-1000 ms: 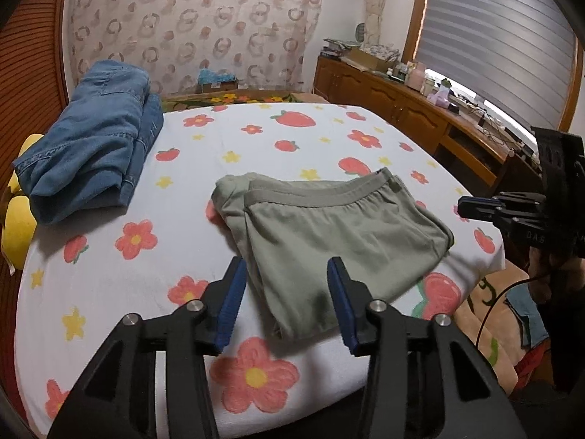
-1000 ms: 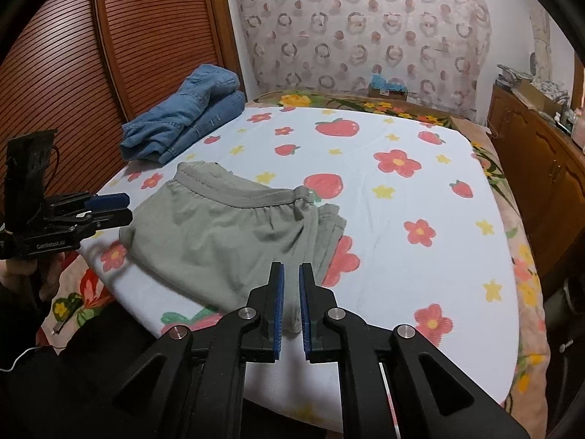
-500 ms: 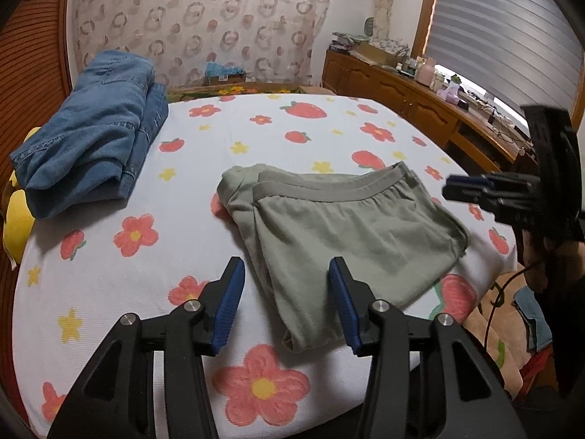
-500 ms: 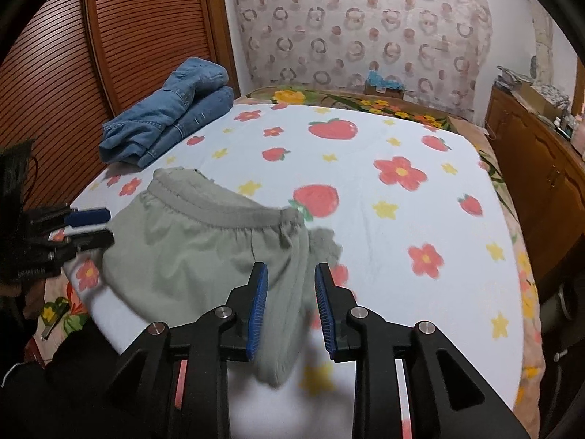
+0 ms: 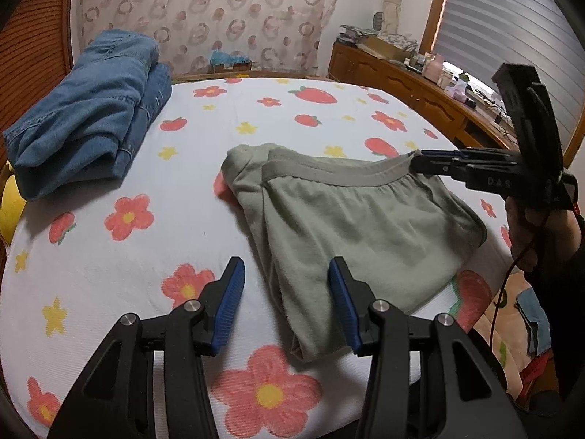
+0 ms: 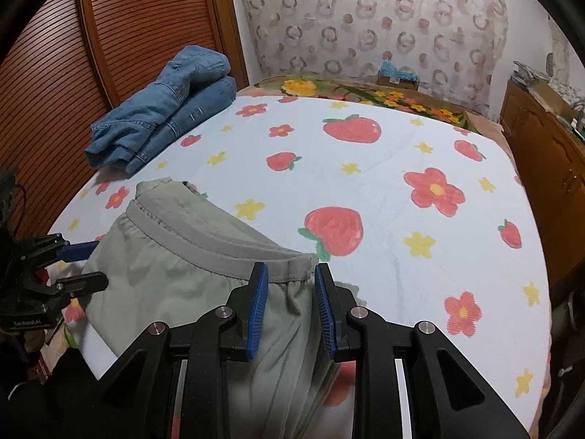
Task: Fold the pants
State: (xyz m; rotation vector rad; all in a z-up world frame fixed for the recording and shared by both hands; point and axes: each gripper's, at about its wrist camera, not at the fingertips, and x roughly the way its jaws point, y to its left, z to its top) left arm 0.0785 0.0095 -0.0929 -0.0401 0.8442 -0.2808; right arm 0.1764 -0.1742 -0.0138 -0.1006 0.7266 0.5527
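Sage-green pants (image 5: 358, 219) and blue denim jeans (image 5: 91, 109) lie on a white strawberry-and-flower bedspread (image 6: 402, 168).

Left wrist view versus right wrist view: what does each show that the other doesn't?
Only the left wrist view shows the window blinds, the yellow item beside the bed, and the near folded edge of the green pants.

Only the right wrist view shows the slatted wooden door and the bare right side of the bedsheet.

Both show the pants, folded jeans, patterned curtain, and the left gripper and right gripper, jaws apart.
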